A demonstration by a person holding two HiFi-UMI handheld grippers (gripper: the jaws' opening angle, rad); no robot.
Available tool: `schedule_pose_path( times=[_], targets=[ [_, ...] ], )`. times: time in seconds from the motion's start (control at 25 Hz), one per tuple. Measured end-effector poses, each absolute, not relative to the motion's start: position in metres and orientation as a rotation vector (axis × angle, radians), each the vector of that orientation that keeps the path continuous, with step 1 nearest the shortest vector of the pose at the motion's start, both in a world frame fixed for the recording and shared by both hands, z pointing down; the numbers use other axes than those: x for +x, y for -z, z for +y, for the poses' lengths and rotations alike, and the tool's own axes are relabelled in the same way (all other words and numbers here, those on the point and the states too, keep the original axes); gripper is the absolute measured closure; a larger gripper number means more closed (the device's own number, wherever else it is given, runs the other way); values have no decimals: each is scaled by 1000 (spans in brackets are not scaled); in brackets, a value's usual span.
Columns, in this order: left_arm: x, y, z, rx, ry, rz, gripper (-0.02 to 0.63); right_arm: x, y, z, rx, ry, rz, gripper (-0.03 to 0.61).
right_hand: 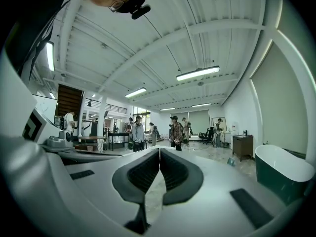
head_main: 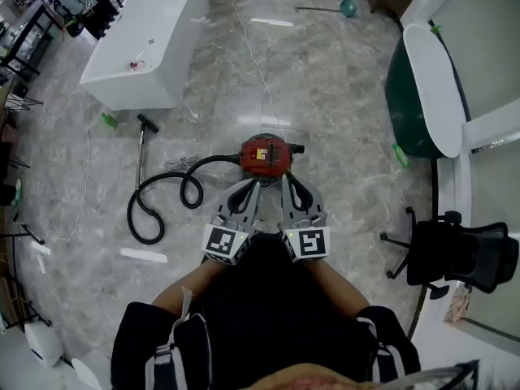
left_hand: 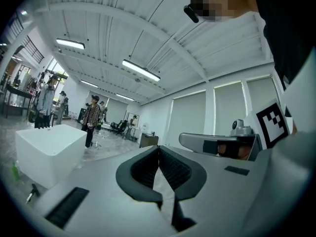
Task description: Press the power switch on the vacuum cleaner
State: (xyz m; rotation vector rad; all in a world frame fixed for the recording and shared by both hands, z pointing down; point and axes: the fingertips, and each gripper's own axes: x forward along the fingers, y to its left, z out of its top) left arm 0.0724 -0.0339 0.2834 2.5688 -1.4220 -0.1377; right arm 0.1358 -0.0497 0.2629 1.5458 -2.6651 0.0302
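A red vacuum cleaner [head_main: 266,154] stands on the marble floor straight ahead of me. Its black hose [head_main: 162,197] loops off to the left and ends in a wand [head_main: 141,149]. Both grippers are held side by side just on my side of the vacuum, above the floor. The left gripper [head_main: 249,185] is shut with nothing in it, and so is the right gripper [head_main: 289,180]. In the left gripper view the left gripper [left_hand: 158,148] has its pads meeting at the tip; in the right gripper view the right gripper [right_hand: 160,150] shows the same. Neither gripper view shows the vacuum.
A white rectangular tub [head_main: 150,35] stands at the far left, a dark green bathtub [head_main: 422,88] at the right, and a black office chair [head_main: 455,254] near my right side. A white cable [head_main: 252,51] runs across the floor behind the vacuum. Several people [right_hand: 176,131] stand far off.
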Motion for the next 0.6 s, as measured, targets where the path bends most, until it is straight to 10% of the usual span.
schedule_pose_path(
  times=[0.6],
  targets=[
    [77,-275,-39,2539,138,-1472,594,135,-263,-47,1498,56,-2679,558]
  ],
)
